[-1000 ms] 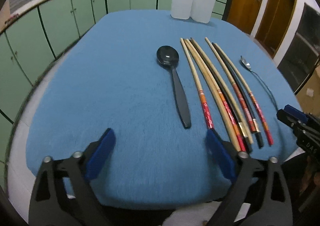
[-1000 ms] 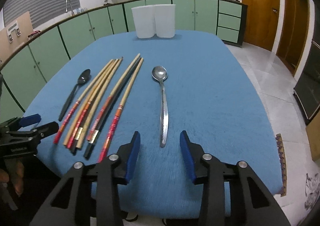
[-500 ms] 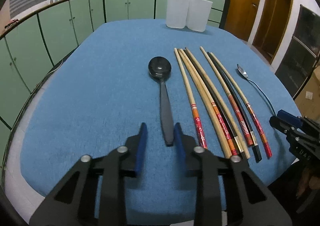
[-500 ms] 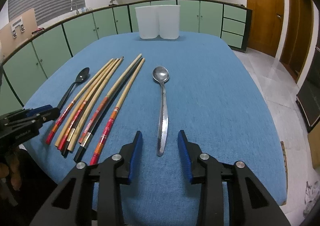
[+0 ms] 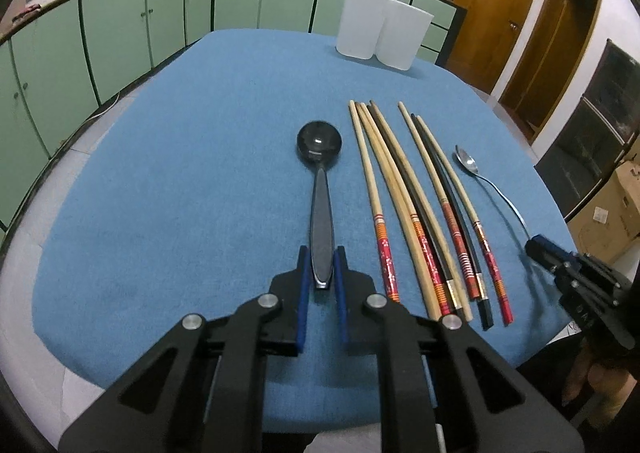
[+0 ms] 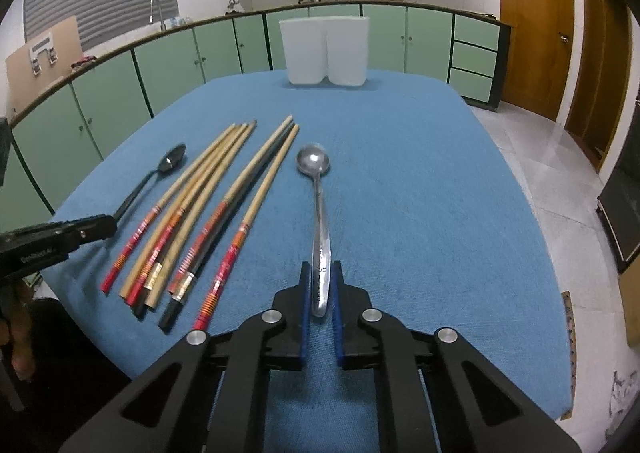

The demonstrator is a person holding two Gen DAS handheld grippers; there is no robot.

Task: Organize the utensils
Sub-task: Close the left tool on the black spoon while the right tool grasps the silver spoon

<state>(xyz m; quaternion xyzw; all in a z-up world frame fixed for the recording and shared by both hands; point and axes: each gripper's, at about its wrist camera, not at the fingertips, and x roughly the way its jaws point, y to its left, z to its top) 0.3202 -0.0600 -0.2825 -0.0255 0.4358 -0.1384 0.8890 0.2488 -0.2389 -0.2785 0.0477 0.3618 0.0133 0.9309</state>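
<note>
Grippers clamped on spoons: left gripper [image 5: 321,267] on black spoon [image 5: 320,181], right gripper [image 6: 321,285] on steel spoon [image 6: 316,189] (2 white containers [image 6: 324,51], contents unseen).

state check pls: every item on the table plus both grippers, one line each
left gripper: jaws closing on the black spoon's handle end
right gripper: shut on the metal spoon's handle end
black spoon: flat on cloth
metal spoon: flat on cloth
chopsticks: loose bundle between the spoons, untouched
white containers: upright, side by side, far end
</note>
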